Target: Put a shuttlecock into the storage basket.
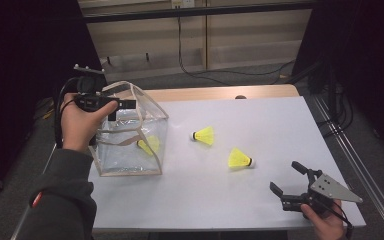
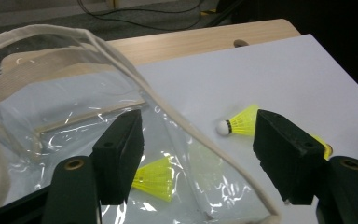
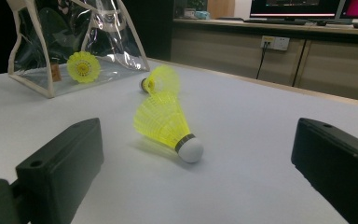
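Currently white table (image 1: 260, 125) with clear plastic bag (image 1: 150, 117), beige-trimmed, standing upright at table's left side, mouth open at top. One yellow shuttlecock inside bag (image 1: 149, 145), lying on bag floor; seen through plastic in left gripper view (image 2: 156, 179) and in right gripper view (image 3: 83, 66), skirt facing that camera.

Second shuttlecock (image 1: 203, 135) lying on its side on bare table just right of bag, cork pointing toward bag; in left gripper view (image 2: 240, 123) white cork at left, partly behind right jaw. Third shuttlecock (image 1: 240, 158) nearer the person, also on its side, cork pointing right; in right gripper view (image 3: 168, 123) close ahead between the jaws, cork toward camera, untouched. Second one blurred just behind it there (image 3: 161, 79).

Left gripper (image 1: 122, 104) held in left hand (image 1: 80, 122) up at bag's top rim, above the open mouth. Jaws spread wide in left gripper view (image 2: 198, 154), nothing between them but the bag's rim and plastic wall below; contact with rim cannot tell. Grey sleeve (image 1: 65, 195) at lower left.

Right gripper (image 1: 287, 180) held in right hand (image 1: 325, 220) low at table's near right corner, jaws wide apart, empty, pointed toward third shuttlecock, near but apart from it. Grey three-cornered plate on top.

Wooden strip (image 1: 220, 92) along table's far edge, cables on floor beyond.
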Available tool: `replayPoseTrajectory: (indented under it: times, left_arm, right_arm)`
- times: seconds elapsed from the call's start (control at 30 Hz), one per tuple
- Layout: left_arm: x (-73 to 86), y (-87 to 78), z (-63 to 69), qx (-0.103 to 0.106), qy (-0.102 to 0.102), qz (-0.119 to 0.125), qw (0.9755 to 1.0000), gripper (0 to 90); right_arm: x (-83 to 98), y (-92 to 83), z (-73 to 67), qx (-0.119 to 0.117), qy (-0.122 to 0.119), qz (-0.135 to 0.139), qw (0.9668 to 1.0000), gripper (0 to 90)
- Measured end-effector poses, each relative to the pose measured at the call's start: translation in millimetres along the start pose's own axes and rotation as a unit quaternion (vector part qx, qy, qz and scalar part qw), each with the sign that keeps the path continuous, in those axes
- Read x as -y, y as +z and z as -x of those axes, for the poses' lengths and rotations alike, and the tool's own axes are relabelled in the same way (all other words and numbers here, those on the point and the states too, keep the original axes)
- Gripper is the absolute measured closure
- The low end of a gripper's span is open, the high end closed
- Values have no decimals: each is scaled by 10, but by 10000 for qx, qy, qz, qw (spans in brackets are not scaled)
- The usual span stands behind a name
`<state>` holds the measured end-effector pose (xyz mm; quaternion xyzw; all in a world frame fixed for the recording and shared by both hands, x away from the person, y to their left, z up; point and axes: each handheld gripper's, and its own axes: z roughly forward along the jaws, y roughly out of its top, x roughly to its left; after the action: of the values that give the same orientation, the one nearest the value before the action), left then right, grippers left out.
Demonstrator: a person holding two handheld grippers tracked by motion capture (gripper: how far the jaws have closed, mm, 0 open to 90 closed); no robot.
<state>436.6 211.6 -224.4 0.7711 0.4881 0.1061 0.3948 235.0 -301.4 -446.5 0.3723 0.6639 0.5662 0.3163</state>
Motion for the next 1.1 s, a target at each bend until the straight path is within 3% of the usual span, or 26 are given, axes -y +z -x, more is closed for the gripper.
replayPoseTrajectory:
  times: [0.4,0.63,1.1]
  left_arm:
    - [-4,51,219,416,262,1,9988,279]
    - [2,102,344,735,396,28,9965,237]
    - [32,229,521,981,602,-122,9933,186]
  right_arm:
    - [-2,-2,-1,-5,16,4,10000,20]
    - [-1,-1,-1,-11,7,3,10000,20]
    - [-1,-1,0,-13,-3,-1,10000,20]
